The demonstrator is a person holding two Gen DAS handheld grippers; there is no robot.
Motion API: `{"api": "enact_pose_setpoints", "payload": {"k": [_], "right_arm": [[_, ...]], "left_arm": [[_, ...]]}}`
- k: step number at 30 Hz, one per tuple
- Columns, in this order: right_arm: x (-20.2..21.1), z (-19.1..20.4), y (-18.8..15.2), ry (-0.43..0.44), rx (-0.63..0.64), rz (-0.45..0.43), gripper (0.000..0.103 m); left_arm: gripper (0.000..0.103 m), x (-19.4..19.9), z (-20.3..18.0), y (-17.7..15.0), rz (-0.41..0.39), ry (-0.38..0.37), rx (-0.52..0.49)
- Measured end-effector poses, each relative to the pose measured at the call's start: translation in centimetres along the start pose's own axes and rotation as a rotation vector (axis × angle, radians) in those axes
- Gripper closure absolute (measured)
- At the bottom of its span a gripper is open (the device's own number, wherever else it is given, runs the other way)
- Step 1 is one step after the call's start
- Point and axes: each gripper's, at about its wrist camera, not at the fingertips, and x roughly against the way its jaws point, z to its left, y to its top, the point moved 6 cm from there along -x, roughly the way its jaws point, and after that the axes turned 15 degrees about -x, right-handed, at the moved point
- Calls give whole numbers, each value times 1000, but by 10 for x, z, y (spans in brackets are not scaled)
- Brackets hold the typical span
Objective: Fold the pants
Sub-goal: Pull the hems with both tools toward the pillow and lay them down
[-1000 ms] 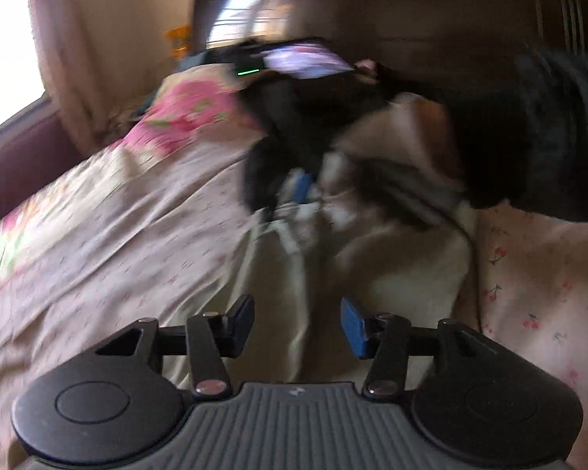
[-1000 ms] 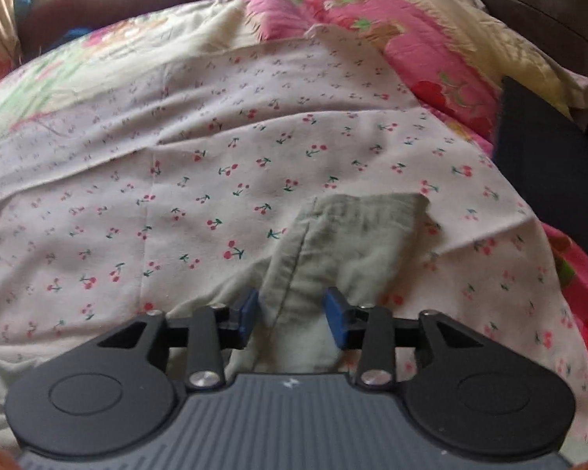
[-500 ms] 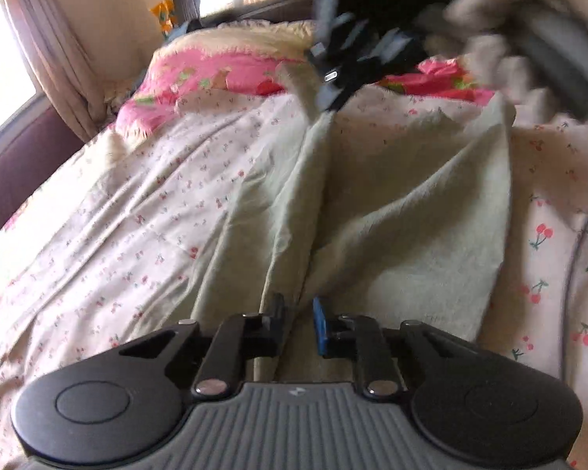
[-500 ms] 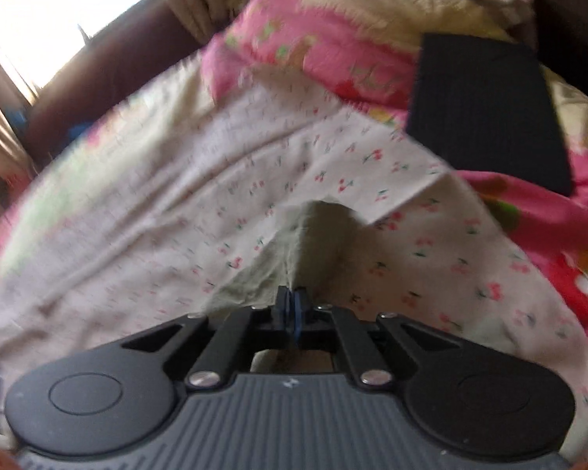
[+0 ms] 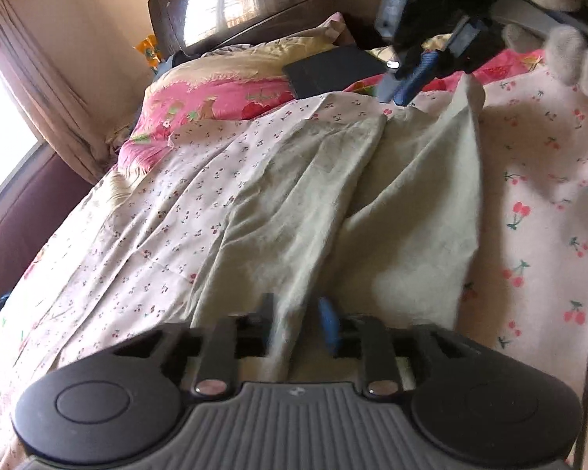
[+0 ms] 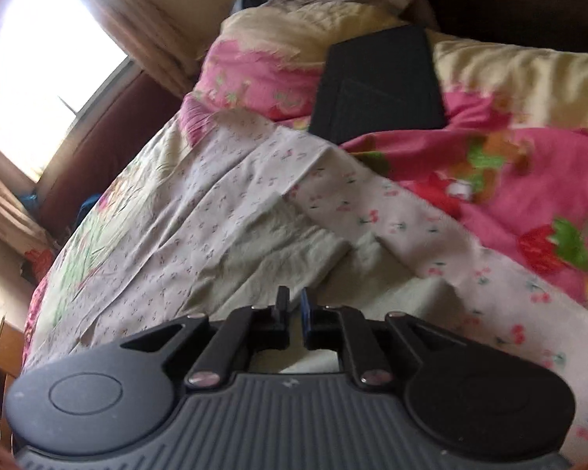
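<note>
Releasing was the step in hand: both grippers had just been opening. The left gripper [image 5: 296, 319] stood part open with a ridge of the pants [image 5: 333, 211] between its pads, not visibly pinched; the right gripper [image 6: 293, 307] showed a narrow gap over the cloth at the far end. The pants lay lengthwise on the sheet [image 5: 145, 235], one leg laid over the other, creases running through it. To finish well, I judged, both should open fully and lift straight off, so no cloth dragged and the edges stayed matched. Beyond were a pink blanket [image 6: 529, 180], a black case [image 6: 376, 90] on it, a dark headboard [image 5: 262, 8], and a curtain [image 5: 39, 90] by a bright window on the left.
</note>
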Motion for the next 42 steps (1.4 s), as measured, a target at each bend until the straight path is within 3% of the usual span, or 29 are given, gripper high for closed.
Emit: {"api": "enact_pose_setpoints", "payload": {"k": [1, 2, 3, 6, 10, 11, 14, 17, 23, 28, 30, 32, 36, 39, 42], "right_arm": [[-4, 1, 2, -8, 3, -4, 78], [-10, 1, 5, -14, -6, 9, 61], [-19, -1, 6, -18, -27, 34, 57], [-39, -6, 3, -47, -40, 72, 57], [-64, -12, -1, -63, -69, 100, 57], [-66, -14, -1, -65, -76, 94, 60], [-59, -14, 3, -26, -97, 76, 97], [-46, -4, 7, 24, -80, 52, 99], [-22, 30, 22, 144, -55, 26, 100], [38, 39, 24, 239, -30, -30, 101], [54, 22, 16, 218, -33, -41, 101], [48, -2, 9, 151, -60, -19, 101], [20, -45, -4, 34, -143, 29, 100], [24, -51, -7, 52, -154, 47, 100], [25, -43, 4, 71, -142, 28, 100]], "left_arm": [[42, -3, -1, 1, 6, -9, -14], [42, -4, -4, 2, 10, -16, -31], [42, -7, -7, 3, 13, -20, -53], [42, -15, -13, 4, 22, -3, -96], [43, -23, -3, 3, 34, -21, -36], [49, -23, -1, 2, 35, -26, -27], [70, -23, 4, -1, 34, -36, -17], [78, -25, 12, -1, 33, -35, -5], [82, -12, 36, 7, -6, 7, 36], [82, 30, 51, 19, -103, 39, 48], [82, 37, 43, 21, -120, 43, 15], [82, 27, 22, 17, -86, 21, -44], [82, 8, -26, 5, -6, -101, -157], [82, 17, -44, 4, -29, -129, -218], [82, 18, -38, 10, -41, -102, -236]]}}
